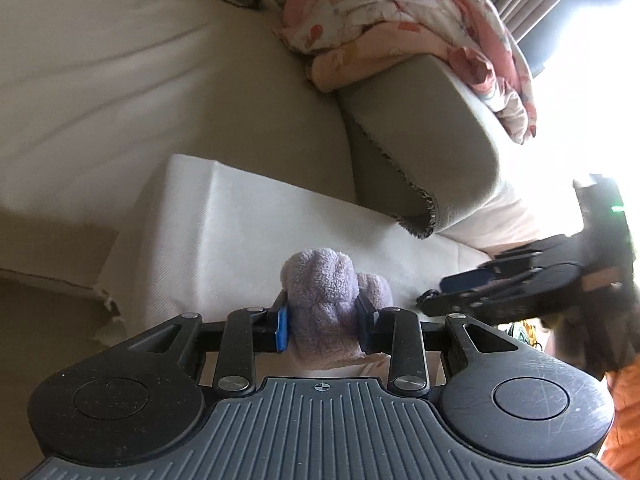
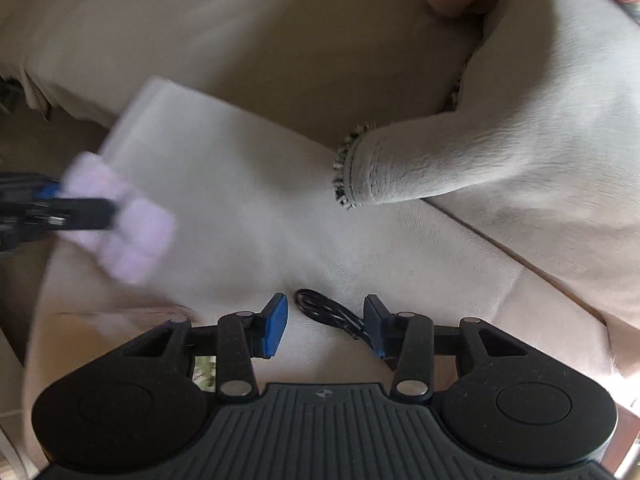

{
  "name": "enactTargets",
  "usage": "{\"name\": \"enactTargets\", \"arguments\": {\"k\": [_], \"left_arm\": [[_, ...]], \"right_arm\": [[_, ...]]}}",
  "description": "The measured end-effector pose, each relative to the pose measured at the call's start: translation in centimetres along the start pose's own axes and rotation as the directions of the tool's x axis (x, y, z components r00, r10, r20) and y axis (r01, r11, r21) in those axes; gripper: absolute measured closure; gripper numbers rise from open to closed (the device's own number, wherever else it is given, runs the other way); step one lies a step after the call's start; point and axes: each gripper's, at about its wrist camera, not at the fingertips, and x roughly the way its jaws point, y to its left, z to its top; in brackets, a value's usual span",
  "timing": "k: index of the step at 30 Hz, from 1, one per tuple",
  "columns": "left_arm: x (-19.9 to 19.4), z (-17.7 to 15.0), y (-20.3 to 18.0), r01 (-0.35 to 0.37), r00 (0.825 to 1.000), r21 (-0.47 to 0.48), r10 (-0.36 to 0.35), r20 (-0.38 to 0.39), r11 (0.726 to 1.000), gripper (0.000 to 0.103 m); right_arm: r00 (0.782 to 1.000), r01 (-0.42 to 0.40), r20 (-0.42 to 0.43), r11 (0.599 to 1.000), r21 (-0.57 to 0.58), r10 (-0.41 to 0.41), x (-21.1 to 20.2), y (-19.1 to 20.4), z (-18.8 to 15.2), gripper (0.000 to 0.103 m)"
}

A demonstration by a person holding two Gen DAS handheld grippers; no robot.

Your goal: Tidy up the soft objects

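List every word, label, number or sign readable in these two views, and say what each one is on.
No words, brands or numbers can be read in either view.
A small crosshair mark, no letters, is moulded on the left gripper body and the right gripper body.
The floral blanket has a print only, no text.
The purple fluffy towel shows no tag.

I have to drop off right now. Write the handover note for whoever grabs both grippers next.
Left gripper: shut on the fuzzy lavender cloth, held above the white folded sheet on the beige sofa.
Right gripper: open, holding nothing, low over the sheet, with a small black cord between its fingers.
Floral blanket: bunched on the sofa arm, untouched.
Done: cloth picked up.
Left: place the cloth, then probably tidy the blanket. No drop-off spot is visible.
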Motion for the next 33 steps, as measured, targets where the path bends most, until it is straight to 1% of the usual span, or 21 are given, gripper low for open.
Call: {"name": "enactTargets", "arguments": {"k": [3,5,8,10,11,12,13,14,16,19,21,22,24,26,29,31,33], "left_arm": [[0.0,-0.6,1.1,0.015,1.000,-0.024,-0.015,0.008,1.000,0.068],[0.4,-0.9,1.6,0.017,1.000,-0.043,-0.017,0.005,0.999,0.068],[0.1,-1.2,2.1,0.002,1.000,-0.063,-0.001,0.015,0.998,0.068],[-0.5,-1.2,2.0,-0.003,0.999,-0.081,0.006,0.043,0.997,0.068],[-1.1,-1.2,1.9,-0.001,0.998,-0.088,0.007,0.065,0.996,0.068],[-2.0,-1.1,1.8,0.001,0.996,-0.092,0.007,0.093,0.996,0.068],[-3.0,-1.0,1.3,0.004,0.992,-0.090,0.007,0.124,0.996,0.068],[-4.2,-0.7,0.8,0.007,0.987,-0.082,0.006,0.160,0.997,0.068],[-6.7,-0.5,-0.6,0.003,0.973,-0.056,0.009,0.229,0.998,0.068],[-10.4,-0.6,-3.2,-0.003,0.949,-0.011,0.006,0.315,1.000,0.068],[-12.5,-0.9,-5.2,0.007,0.936,0.021,-0.014,0.352,1.000,0.068],[-13.4,-1.1,-6.2,0.011,0.930,0.035,-0.023,0.368,0.999,0.068],[-14.7,-1.6,-8.4,0.017,0.922,0.060,-0.039,0.386,0.998,0.068],[-15.3,-2.3,-10.7,0.029,0.921,0.086,-0.060,0.385,0.996,0.068],[-14.8,-3.2,-13.6,0.076,0.932,0.107,-0.109,0.346,0.991,0.068],[-13.4,-3.6,-15.7,0.114,0.942,0.114,-0.144,0.304,0.987,0.068],[-11.5,-3.8,-18.0,0.159,0.948,0.130,-0.188,0.257,0.979,0.068]], "right_arm": [[1.000,0.025,-0.002,1.000,-0.011,-0.025,1.1,0.1,0.2,0.063],[1.000,0.027,0.010,1.000,-0.011,-0.027,1.1,0.1,0.1,0.076],[0.998,0.046,0.051,0.999,-0.023,-0.044,0.0,0.5,-0.6,0.079],[0.994,0.053,0.092,0.998,-0.016,-0.051,-1.3,0.6,-1.3,0.081],[0.992,0.050,0.120,0.999,-0.005,-0.049,-2.3,0.5,-1.6,0.085],[0.988,0.044,0.148,0.999,0.004,-0.044,-3.4,0.3,-1.8,0.091],[0.984,0.036,0.176,0.999,0.012,-0.038,-4.6,0.1,-2.2,0.094],[0.977,0.023,0.210,0.999,0.022,-0.027,-6.0,0.1,-2.7,0.094],[0.958,0.008,0.286,1.000,0.021,-0.014,-9.0,0.1,-3.8,0.094],[0.922,-0.012,0.388,1.000,0.013,0.005,-13.4,0.6,-6.3,0.095],[0.891,-0.042,0.452,0.999,0.003,0.036,-16.4,0.7,-8.3,0.095],[0.876,-0.054,0.479,0.999,-0.001,0.048,-17.8,0.0,-8.6,0.095],[0.842,-0.064,0.536,0.998,-0.008,0.058,-20.5,-0.2,-10.9,0.095],[0.810,-0.073,0.583,0.997,-0.004,0.062,-22.7,-0.9,-13.5,0.095],[0.766,-0.081,0.640,0.997,0.002,0.061,-25.3,-2.1,-17.4,0.095],[0.744,-0.082,0.666,0.997,0.015,0.052,-26.4,-3.0,-19.7,0.095],[0.727,-0.090,0.685,0.996,0.029,0.046,-27.0,-4.4,-22.1,0.095]]}}
